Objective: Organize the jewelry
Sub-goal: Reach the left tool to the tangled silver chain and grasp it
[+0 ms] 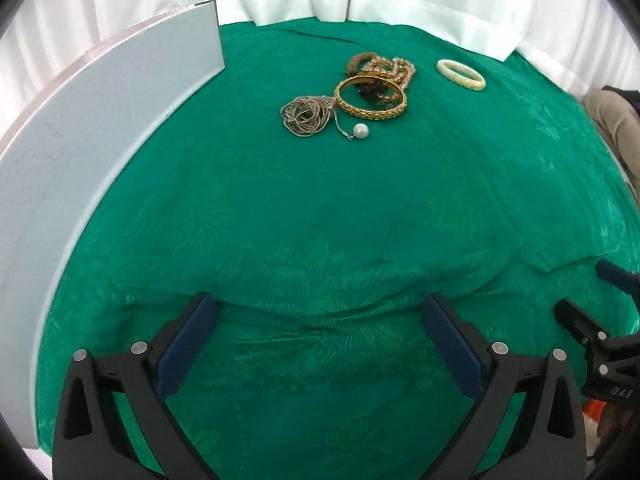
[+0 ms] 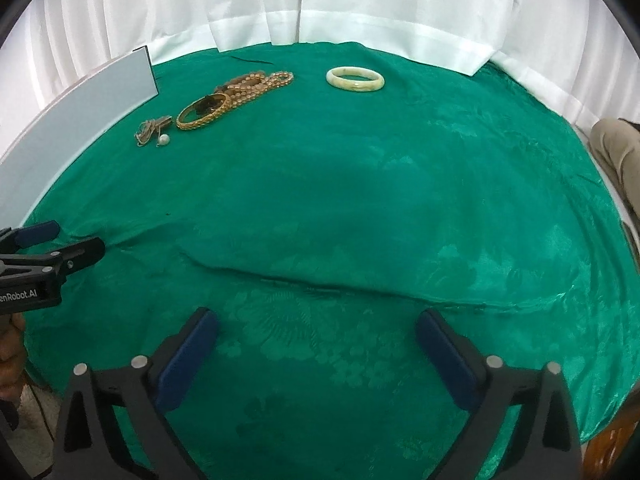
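Nearest, the left gripper [image 1: 320, 312] and right gripper [image 2: 316, 328] both stood wide apart with nothing between their blue pads, over a creased green damask cloth [image 1: 320, 208]. Farther off lay a tangled silver chain [image 1: 306, 114] with a round pearl [image 1: 361, 131], touching a ribbed gold bangle [image 1: 370, 98]. Behind it, partly hidden, sat a heap of beaded strands [image 1: 386, 68], hard to separate. A smooth pale jade bangle [image 1: 461, 74] lay apart. A grey panel [image 1: 100, 120] ran off the left edge.
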Available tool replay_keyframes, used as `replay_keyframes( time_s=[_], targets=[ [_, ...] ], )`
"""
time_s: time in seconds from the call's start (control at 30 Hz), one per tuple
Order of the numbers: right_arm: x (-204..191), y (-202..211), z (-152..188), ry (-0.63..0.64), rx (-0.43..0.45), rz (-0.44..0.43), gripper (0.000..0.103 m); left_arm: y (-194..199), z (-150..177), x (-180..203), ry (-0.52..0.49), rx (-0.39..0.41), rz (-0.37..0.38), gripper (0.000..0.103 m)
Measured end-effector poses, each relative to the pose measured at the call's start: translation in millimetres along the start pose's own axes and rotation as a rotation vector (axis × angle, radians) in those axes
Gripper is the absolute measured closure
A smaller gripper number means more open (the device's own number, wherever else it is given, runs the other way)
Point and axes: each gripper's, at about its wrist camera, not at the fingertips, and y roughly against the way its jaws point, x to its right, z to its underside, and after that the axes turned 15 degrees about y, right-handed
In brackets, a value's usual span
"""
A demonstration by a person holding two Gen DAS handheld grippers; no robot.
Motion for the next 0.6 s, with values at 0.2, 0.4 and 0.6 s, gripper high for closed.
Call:
replay_keyframes(
  time_s=[0.2,0.4,0.6],
  targets=[
    [-1,2,2,0.004,-0.001,-0.008,0.000,-3,0,1,-0.016,-0.005,0.004,0.000],
    [0,1,-1,0.012,-0.039,-0.021,0.000,-7,-3,5,-0.028,-0.020,0.006,0.000],
    [4,1,-4,0.015,-0.070,-0.043,0.000,1,-12,0,-0.011,-0.019,0.047,0.001]
  ],
)
